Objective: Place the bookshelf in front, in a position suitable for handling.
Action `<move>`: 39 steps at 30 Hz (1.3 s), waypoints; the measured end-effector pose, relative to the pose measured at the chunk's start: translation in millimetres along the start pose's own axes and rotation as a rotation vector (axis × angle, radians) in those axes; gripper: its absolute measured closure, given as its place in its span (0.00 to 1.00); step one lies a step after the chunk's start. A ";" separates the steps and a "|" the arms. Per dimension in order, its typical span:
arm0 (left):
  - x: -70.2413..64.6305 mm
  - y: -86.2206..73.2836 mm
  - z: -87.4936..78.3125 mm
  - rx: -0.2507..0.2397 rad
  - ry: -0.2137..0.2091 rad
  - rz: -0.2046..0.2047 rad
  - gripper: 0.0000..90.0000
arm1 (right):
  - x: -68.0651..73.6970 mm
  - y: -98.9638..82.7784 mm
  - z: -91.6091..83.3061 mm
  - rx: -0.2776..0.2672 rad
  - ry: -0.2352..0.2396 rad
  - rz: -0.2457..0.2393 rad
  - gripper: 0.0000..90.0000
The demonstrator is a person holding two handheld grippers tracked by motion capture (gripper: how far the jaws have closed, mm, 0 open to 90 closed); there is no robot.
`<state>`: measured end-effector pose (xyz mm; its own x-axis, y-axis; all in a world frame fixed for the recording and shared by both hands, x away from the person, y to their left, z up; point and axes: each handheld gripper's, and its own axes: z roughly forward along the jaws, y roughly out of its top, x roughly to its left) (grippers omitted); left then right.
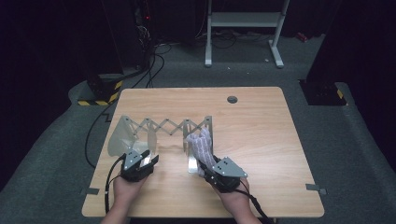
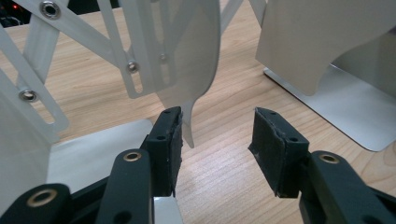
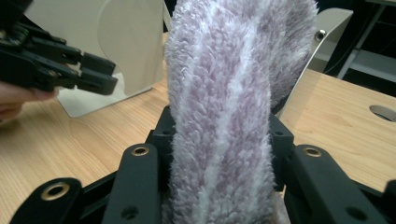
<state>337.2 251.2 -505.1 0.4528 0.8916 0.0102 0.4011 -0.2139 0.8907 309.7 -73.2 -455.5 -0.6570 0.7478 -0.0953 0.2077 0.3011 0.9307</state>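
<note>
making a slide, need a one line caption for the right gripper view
Right claw shut on a fuzzy purple-and-white striped sock, with the left claw beside a white metal rack beyond.

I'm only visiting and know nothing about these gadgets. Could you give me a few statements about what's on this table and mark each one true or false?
1. The right gripper has its fingers closed on a fluffy striped sock. True.
2. The left gripper is clamped tight on the rack. False: its fingers stand apart, with one thin metal panel beside one of them.
3. A folding metal rack stands on the wooden table. True.
4. The sock is plain black. False: it is pale purple with white stripes.
5. The table has a round hole near its far edge. True.
</note>
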 end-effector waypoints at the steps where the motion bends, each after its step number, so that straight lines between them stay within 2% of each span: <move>1: 0.5 0.5 -0.3 -0.001 0.003 0.001 0.58 | 0.0 -0.9 0.1 0.002 -0.004 -0.004 0.67; 8: 1.3 5.4 -0.7 -0.018 0.012 -0.001 0.56 | -5.4 -5.3 -1.8 0.016 -0.048 -0.010 0.67; 14: 0.6 12.7 0.5 -0.042 0.017 -0.009 0.56 | -21.7 -8.9 -5.8 0.018 -0.107 0.017 0.67; 21: 0.5 17.2 -0.4 -0.058 0.032 -0.025 0.67 | -39.4 -13.0 -7.5 0.026 -0.159 0.046 0.67; 25: -0.8 17.5 -2.9 -0.070 0.028 -0.015 0.78 | -45.0 -15.0 -7.3 0.032 -0.180 0.053 0.67; 28: -2.5 17.6 -1.9 -0.069 0.029 -0.008 0.83 | -48.4 -16.2 -7.5 0.033 -0.190 0.058 0.67; 39: -17.9 20.2 2.5 -0.065 0.016 0.042 0.87 | -61.6 -20.4 -11.1 0.041 -0.242 0.081 0.67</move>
<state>339.2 229.9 -488.4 0.4549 0.8888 0.0546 0.3295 -0.2249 0.9170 337.9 -132.0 -464.8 -0.4452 0.8890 -0.1070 0.2851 0.2540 0.9242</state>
